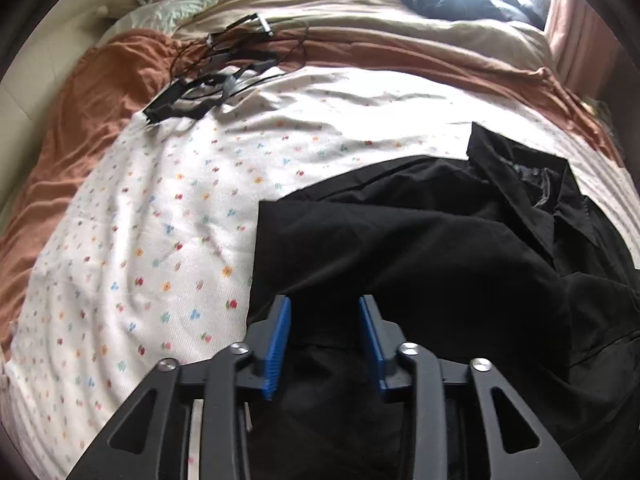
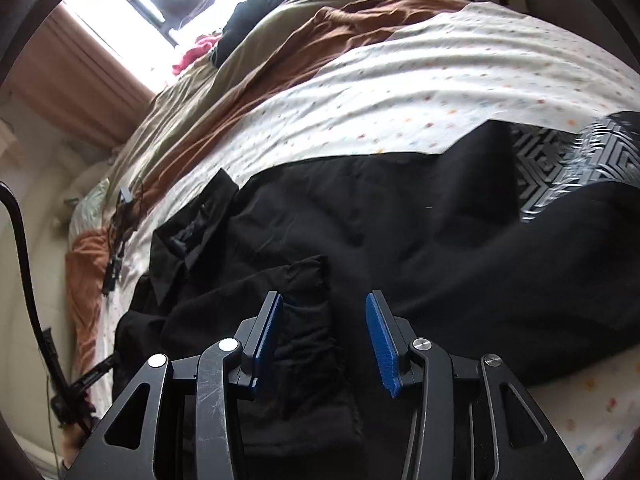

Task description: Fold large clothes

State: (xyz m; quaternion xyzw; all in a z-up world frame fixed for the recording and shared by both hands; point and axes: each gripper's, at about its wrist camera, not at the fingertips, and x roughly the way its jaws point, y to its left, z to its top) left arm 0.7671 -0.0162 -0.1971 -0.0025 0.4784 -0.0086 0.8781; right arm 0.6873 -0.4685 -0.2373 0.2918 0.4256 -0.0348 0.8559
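1. A large black shirt (image 1: 420, 240) lies spread on a white flowered sheet (image 1: 160, 220), filling the lower right half of the left wrist view; its collar (image 1: 532, 184) sits toward 2 o'clock.
2. In the right wrist view the same black shirt (image 2: 380, 232) crosses the middle of the frame, its collar (image 2: 192, 220) at 9 o'clock and a folded-over sleeve (image 2: 304, 320) running down toward 6 o'clock.
3. The left gripper (image 1: 325, 304) hangs over the shirt's left edge at 6 o'clock; its blue pads (image 1: 280, 340) stand apart, with only dark cloth seen behind the gap, and I see no fabric pinched.
4. The right gripper (image 2: 325, 300) is over the sleeve; its jaws are spread, with the sleeve below and partly behind the left pad, not visibly clamped.
5. A patterned black-and-white cloth (image 2: 576, 160) lies at 3 o'clock, touching the shirt.
6. An orange blanket (image 1: 100, 100) and a beige cover (image 1: 320, 4) lie beyond the sheet toward 12 o'clock.
7. A tangle of black straps and cables (image 1: 216, 72) rests at 11 o'clock, where sheet meets blanket.
8. Another dark garment (image 1: 460, 4) is heaped near the bright window at 1 o'clock.
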